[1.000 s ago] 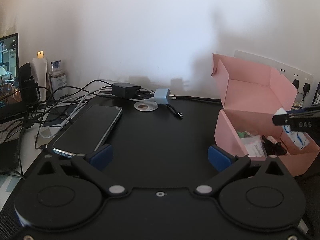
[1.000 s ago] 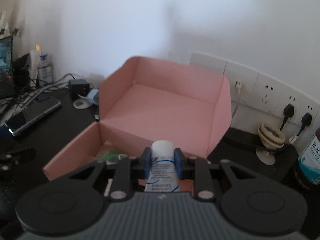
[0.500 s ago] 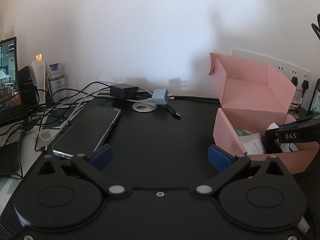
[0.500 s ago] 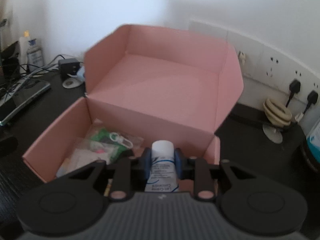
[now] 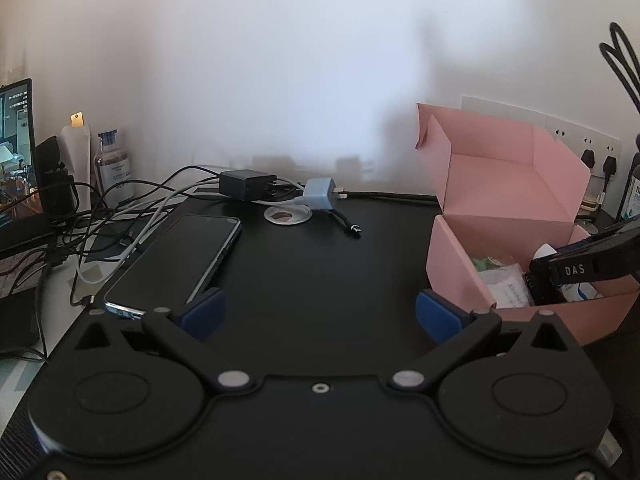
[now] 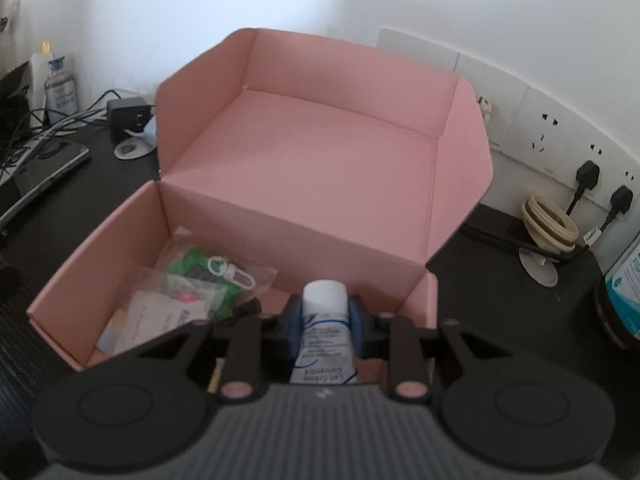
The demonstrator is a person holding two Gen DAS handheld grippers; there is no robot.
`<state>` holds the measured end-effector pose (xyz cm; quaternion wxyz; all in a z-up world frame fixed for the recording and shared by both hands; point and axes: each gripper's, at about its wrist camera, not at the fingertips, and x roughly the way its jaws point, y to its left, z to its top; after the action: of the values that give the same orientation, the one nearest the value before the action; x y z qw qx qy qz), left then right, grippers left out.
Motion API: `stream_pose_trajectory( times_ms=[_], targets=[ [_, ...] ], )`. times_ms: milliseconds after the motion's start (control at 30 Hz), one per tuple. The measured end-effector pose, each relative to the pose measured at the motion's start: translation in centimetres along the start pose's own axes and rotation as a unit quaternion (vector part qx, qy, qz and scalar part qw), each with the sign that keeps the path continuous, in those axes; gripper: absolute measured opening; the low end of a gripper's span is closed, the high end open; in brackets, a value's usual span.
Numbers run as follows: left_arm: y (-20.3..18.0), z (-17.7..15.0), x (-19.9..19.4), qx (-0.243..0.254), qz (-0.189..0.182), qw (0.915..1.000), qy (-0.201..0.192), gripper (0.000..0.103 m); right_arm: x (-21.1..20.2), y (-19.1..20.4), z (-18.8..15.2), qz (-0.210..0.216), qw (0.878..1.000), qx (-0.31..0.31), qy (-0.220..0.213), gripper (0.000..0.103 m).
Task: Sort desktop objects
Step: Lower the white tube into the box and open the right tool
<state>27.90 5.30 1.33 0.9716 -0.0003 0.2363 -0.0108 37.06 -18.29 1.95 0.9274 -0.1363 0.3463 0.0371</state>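
Observation:
An open pink cardboard box [image 6: 120, 248] with its lid [image 6: 320, 160] raised stands on the black desk; small packets [image 6: 200, 284] lie inside. My right gripper [image 6: 325, 320] is shut on a white cream tube [image 6: 324, 332], cap forward, and hangs low over the box's near right corner. In the left wrist view the box [image 5: 452, 256] is at the right, with the right gripper [image 5: 548, 268] and the tube [image 5: 546, 250] dipping into it. My left gripper [image 5: 318, 314] stands open over bare desk, nothing between its blue pads. A black phone [image 5: 176, 260] lies just beyond its left finger.
Tangled cables [image 5: 120, 216], a black charger [image 5: 246, 184], a blue plug [image 5: 320, 194] and a round disc [image 5: 287, 214] lie at the back. A bottle [image 5: 114, 168] and screen [image 5: 16, 152] stand at far left. Wall sockets [image 6: 560, 136], a tape roll [image 6: 550, 226] and a jar [image 6: 624, 292] flank the box's right.
My right gripper has tipped downward and sunk with the tube toward the box, so the box's contents come into its view. The left gripper has stayed put and open.

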Motion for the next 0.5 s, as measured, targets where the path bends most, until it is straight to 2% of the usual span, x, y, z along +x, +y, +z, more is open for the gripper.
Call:
stream_pose_trajectory(
  times_ms=[333,500],
  targets=[
    [0.0,0.0,0.1,0.002,0.002,1.0,0.001,0.103,0.5,1.2,0.9,0.013,0.997,-0.072,0.029,0.025],
    [0.0,0.0,0.0,-0.001,0.003,1.0,0.001,0.103,0.8,0.7,1.4,0.029,0.996,-0.065,0.053,0.025]
  ],
)
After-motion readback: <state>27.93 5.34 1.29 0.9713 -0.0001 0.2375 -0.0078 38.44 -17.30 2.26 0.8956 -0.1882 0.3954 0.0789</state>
